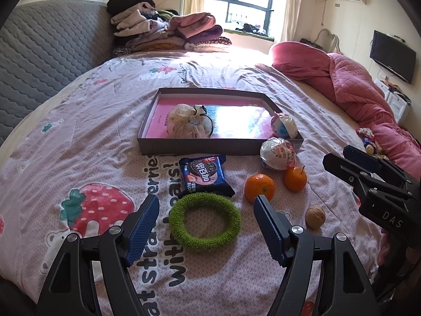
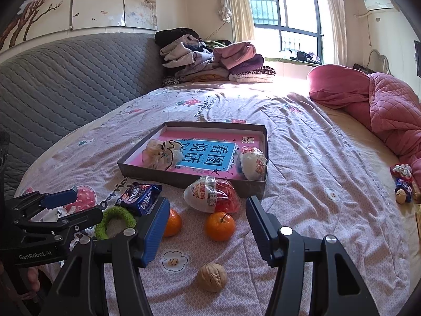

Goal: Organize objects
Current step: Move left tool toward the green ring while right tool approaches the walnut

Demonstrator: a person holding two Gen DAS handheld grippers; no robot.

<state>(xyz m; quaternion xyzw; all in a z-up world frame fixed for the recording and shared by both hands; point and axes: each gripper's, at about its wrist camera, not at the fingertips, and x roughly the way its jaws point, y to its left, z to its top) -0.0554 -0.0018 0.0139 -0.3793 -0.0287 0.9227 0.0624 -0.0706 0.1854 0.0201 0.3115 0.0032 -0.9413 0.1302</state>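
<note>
- Left gripper [image 1: 206, 208]: jaws wide apart and empty, poised above the bedspread [image 1: 79, 142]; the green ring [image 1: 204, 221] lies between its blue pads [image 1: 143, 226], touching neither.
- Green ring: flat on the bedspread, its far edge just beside the blue biscuit packet [image 1: 204, 175].
- Blue biscuit packet: lies in front of the near wall of the shallow box [image 1: 184, 146].
- Shallow box: holds a pink book, a pale drawstring pouch [image 1: 184, 125] at its left and a wrapped egg toy [image 1: 285, 126] in its right corner.
- Second wrapped egg toy [image 2: 211, 193]: outside the box, close against its near right corner.
- Two oranges [image 2: 219, 226]: side by side in front of that egg, apart from each other.
- Walnut [image 2: 212, 277]: nearest the camera, lying alone on the bedspread.
- Right gripper [image 2: 208, 226]: jaws wide apart and empty; one orange and the walnut fall in the span between the fingers, untouched.
- Pink quilt [image 2: 389, 110]: bunched at the far right.
</note>
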